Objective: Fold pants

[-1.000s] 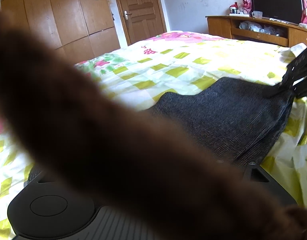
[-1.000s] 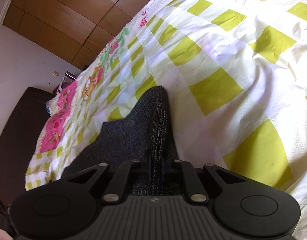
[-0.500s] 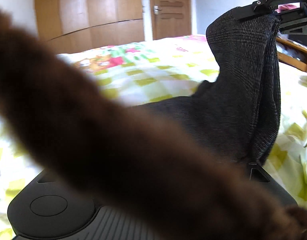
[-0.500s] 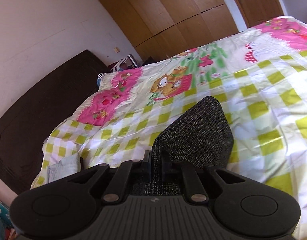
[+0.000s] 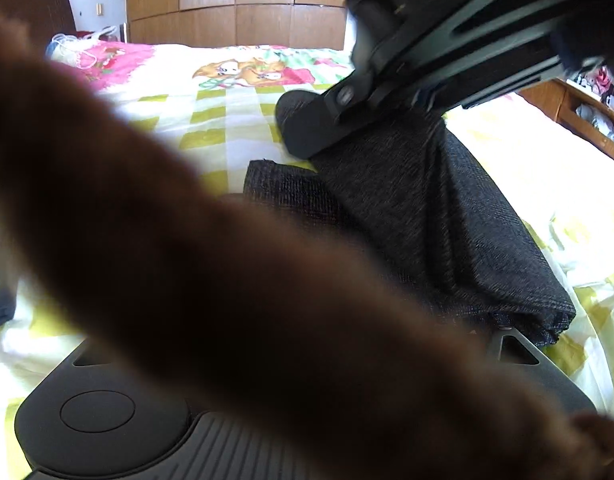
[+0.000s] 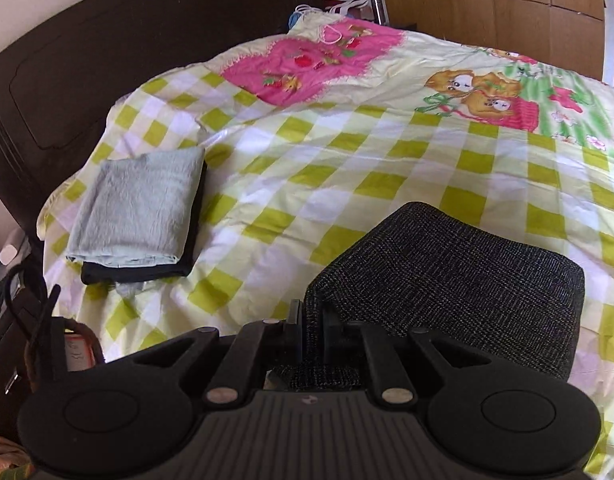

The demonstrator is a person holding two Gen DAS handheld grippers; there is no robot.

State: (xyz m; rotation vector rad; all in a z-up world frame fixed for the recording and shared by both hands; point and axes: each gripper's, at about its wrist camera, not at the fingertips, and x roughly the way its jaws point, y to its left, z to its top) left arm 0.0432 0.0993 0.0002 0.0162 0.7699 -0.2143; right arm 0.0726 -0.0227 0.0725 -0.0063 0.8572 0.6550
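One pair of dark grey pants (image 6: 459, 280) lies on the one bed (image 6: 347, 160), whose cover is checked in yellow-green and white with pink cartoon patches; the cloth is doubled over itself, part flat on the cover and part lifted. Two grippers are at work. The right gripper (image 6: 311, 320) has its two fingers closed tight on a narrow edge of the pants, which curves away from the fingers in a rounded fold down to the bed. The left gripper (image 5: 347, 360) shows only its black body at the bottom of its own view, since a blurred brown furry band (image 5: 227, 272) crosses the lens and hides the fingertips, so whether it is open or closed cannot be told. The left view alone shows the right gripper from outside, hanging above the pants with cloth draping from it, a lower layer of the pants spread flat underneath, and a wooden shelf unit (image 5: 579, 112) at the right edge. The right view alone shows one folded stack near the dark headboard (image 6: 107, 60): a pale green cloth (image 6: 139, 208) on top of a black one (image 6: 135, 274), well apart from the pants. Both views show the wooden wardrobe (image 5: 235, 4) beyond the bed
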